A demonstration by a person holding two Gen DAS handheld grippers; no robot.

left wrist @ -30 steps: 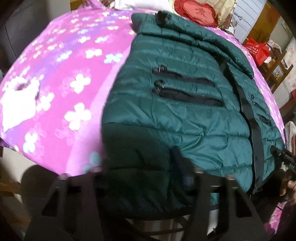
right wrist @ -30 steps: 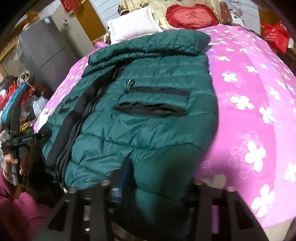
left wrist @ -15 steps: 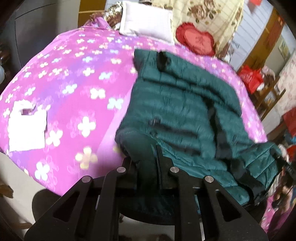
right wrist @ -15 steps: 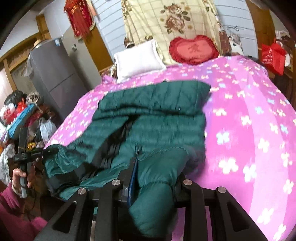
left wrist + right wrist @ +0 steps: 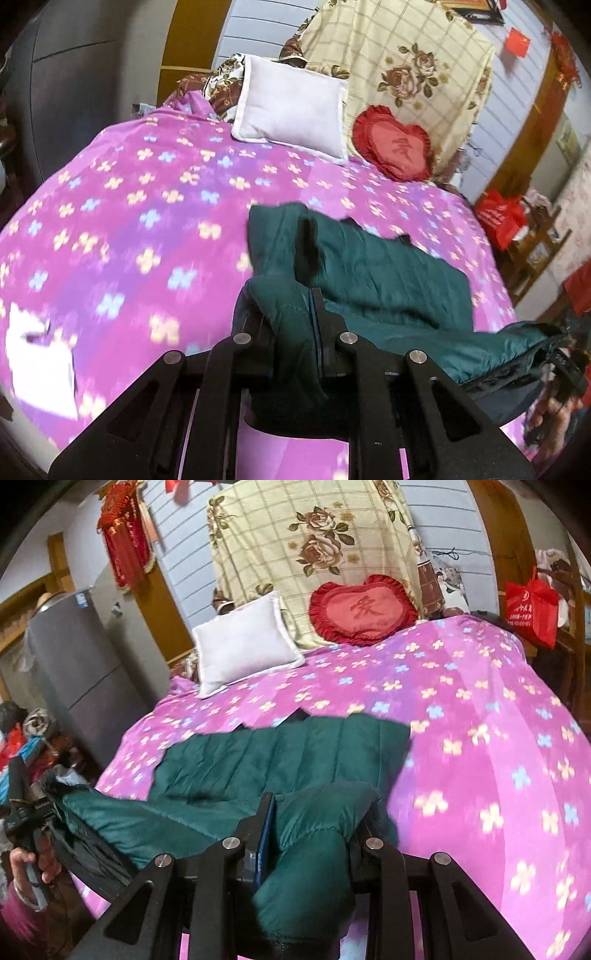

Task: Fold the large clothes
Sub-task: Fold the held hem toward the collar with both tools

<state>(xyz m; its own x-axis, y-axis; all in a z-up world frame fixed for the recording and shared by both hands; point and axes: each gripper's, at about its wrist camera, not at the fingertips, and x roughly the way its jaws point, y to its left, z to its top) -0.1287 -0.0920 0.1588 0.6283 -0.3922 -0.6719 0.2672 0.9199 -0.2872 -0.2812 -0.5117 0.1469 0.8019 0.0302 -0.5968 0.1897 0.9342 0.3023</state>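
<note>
A dark green quilted puffer jacket point(image 5: 388, 273) lies on the pink flowered bedspread point(image 5: 129, 221); it also shows in the right wrist view point(image 5: 280, 757). Its near hem is lifted off the bed. My left gripper point(image 5: 291, 314) is shut on one hem corner, with fabric bunched between the fingers. My right gripper point(image 5: 314, 819) is shut on the other hem corner. The other gripper shows at the frame edge in each view, at the right of the left wrist view point(image 5: 561, 369) and at the left of the right wrist view point(image 5: 26, 808).
A white pillow point(image 5: 243, 642) and a red heart cushion point(image 5: 362, 609) lie at the bed's head against a floral cloth. A grey fridge point(image 5: 74, 664) stands left of the bed. A red bag point(image 5: 532, 605) hangs at the right. White paper point(image 5: 40, 358) lies on the bedspread.
Both grippers closed on the jacket's hem and lifted it up and toward the head of the bed. The jacket's pocketed front is now hidden under the raised fabric.
</note>
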